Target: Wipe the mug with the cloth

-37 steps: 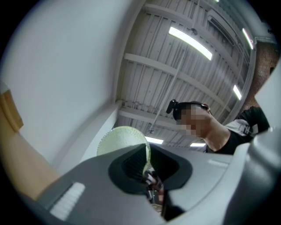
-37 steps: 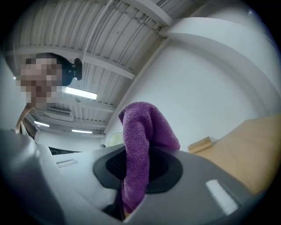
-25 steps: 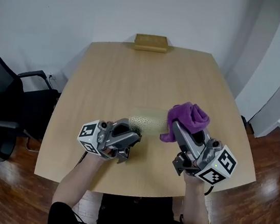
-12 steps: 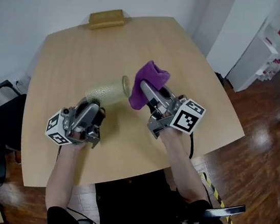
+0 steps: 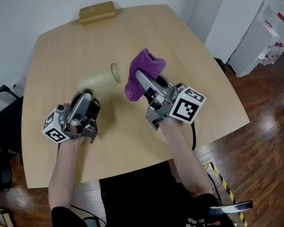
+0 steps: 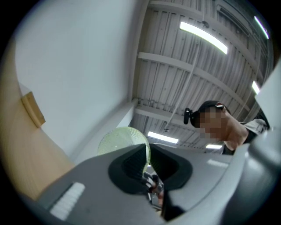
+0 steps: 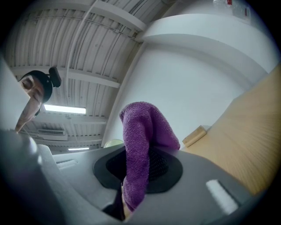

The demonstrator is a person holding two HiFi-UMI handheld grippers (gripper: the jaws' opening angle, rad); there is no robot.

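1 mug (image 5: 98, 79), wall clamped in left gripper (image 5: 88, 98) jaws. 1 purple cloth (image 5: 148, 64) pinched in right gripper (image 5: 141, 79) jaws, just right of mug. 1 desk (image 5: 143, 26) below.

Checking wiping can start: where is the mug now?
Head view, left of centre: the yellow-green mug is clamped in the left gripper over the table, with the purple cloth just to its right.

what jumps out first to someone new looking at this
The bright purple cloth bunched in the right claw, held above the wooden table. Beside it, the left claw grips a pale green mug by its rim, tipped sideways with its mouth toward the cloth.
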